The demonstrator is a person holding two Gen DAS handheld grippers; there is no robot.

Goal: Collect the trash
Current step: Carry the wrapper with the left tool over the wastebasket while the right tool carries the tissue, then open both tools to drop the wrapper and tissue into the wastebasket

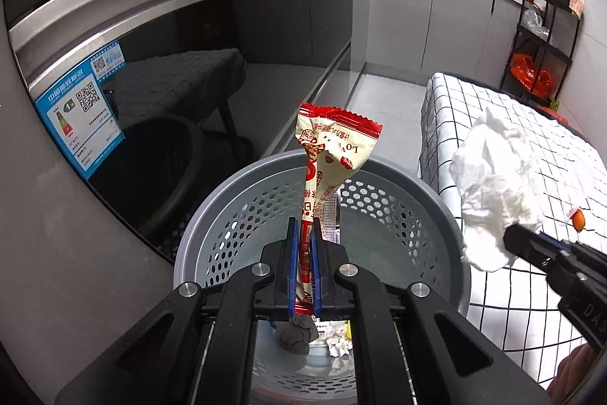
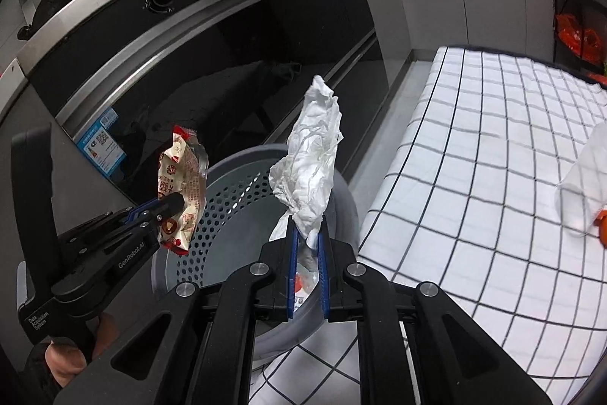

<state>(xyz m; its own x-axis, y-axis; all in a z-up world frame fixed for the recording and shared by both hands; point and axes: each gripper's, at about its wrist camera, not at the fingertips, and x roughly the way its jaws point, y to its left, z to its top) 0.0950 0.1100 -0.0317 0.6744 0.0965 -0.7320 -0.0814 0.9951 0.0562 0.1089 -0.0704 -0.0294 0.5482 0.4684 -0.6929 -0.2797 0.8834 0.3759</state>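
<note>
My left gripper is shut on a red and cream snack wrapper and holds it upright over the grey perforated trash basket. It also shows in the right wrist view with the wrapper. My right gripper is shut on a crumpled white tissue, above the basket's right rim. In the left wrist view the tissue hangs over the table edge from the right gripper. Crumpled paper scraps lie in the basket's bottom.
A table with a white checked cloth stands right of the basket. A clear plastic piece and a small orange thing lie on it. A dark glass oven front stands behind the basket. A black shelf rack stands far right.
</note>
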